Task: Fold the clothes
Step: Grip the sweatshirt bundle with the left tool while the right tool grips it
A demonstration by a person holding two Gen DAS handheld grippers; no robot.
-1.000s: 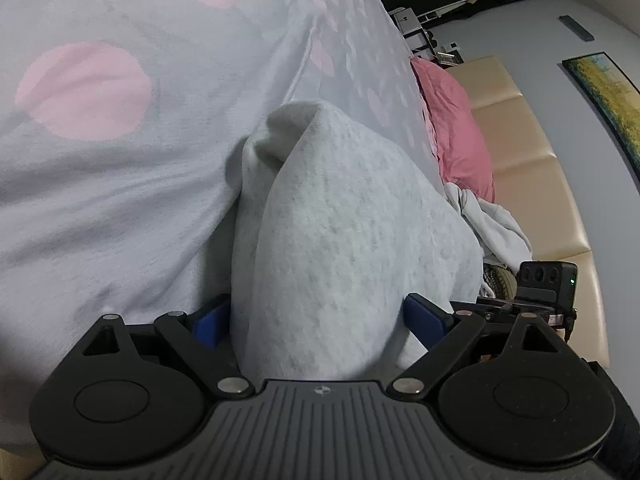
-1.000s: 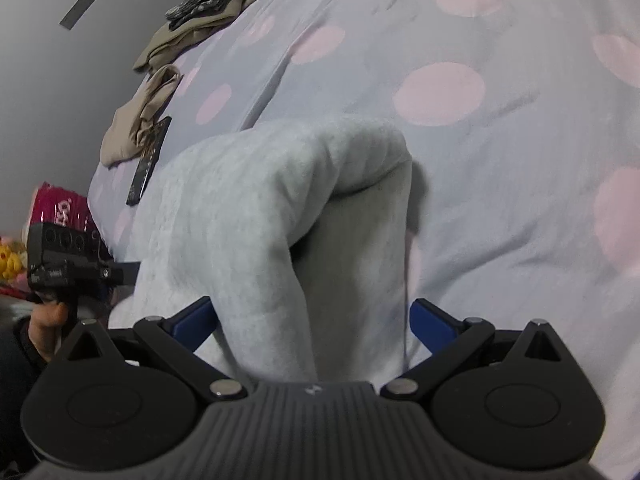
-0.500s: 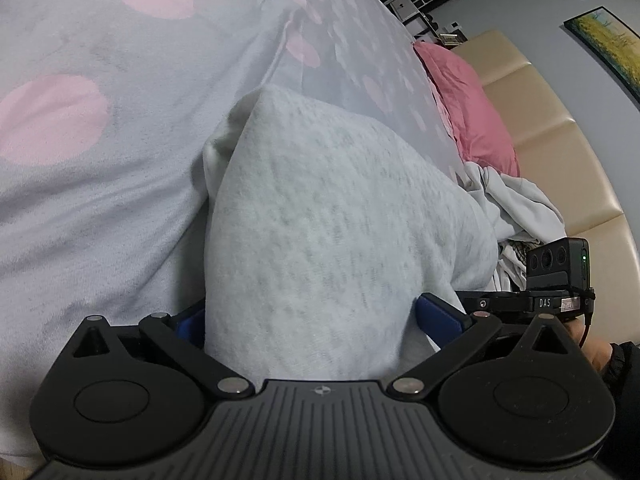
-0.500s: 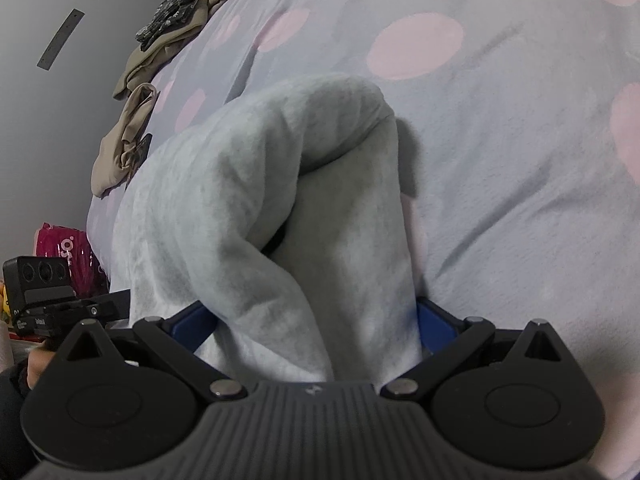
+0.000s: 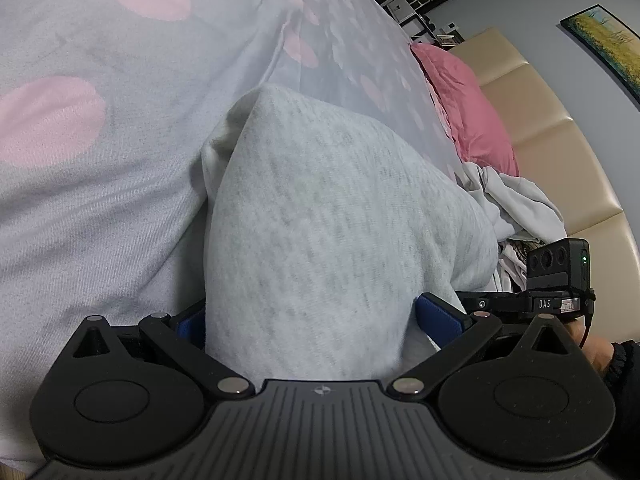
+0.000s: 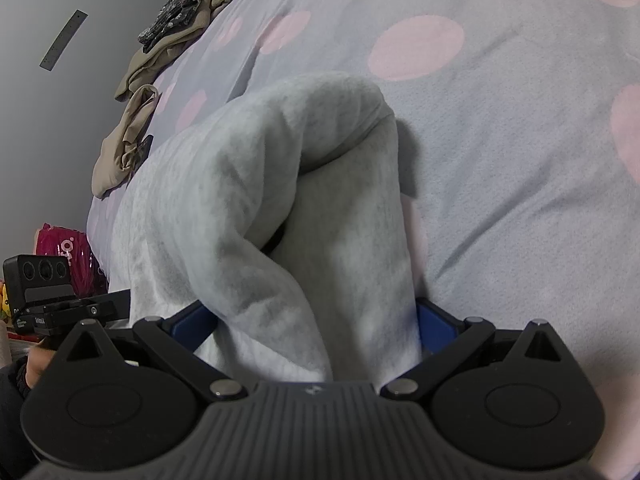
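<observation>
I have the grey garment [image 5: 320, 248] caught in both grippers, and it hangs between them over the spotted bedspread [image 5: 100, 168]. My left gripper [image 5: 316, 320] has its blue fingers [image 5: 438, 314] set wide, with a thick bunch of cloth filling the gap; the tips are buried, so I judge it clamped on the garment but cannot see the pinch itself. My right gripper [image 6: 316, 320] is the same: its fingers [image 6: 434, 322] stand apart with a doubled fold of the garment [image 6: 280, 208] packed between them. In the right view the cloth runs from my fingers up and leftward toward the other gripper [image 6: 44, 300], so its long axis lies across, hand to hand, and a rolled edge droops forward onto the bedspread [image 6: 500, 140]. In the left view the cloth rises as a peak straight ahead of the fingers, its far corner touching the bed. Both hands look equally near, each on one end. The move ahead turns on that held edge lying crosswise while the rest trails forward on the bed. Whether this fold is opening or closing I cannot tell from here. Other clothes [image 6: 176, 32] lie well apart at the bed's far edge, a pink pillow [image 5: 464, 112] beside the headboard [image 5: 560, 140].
</observation>
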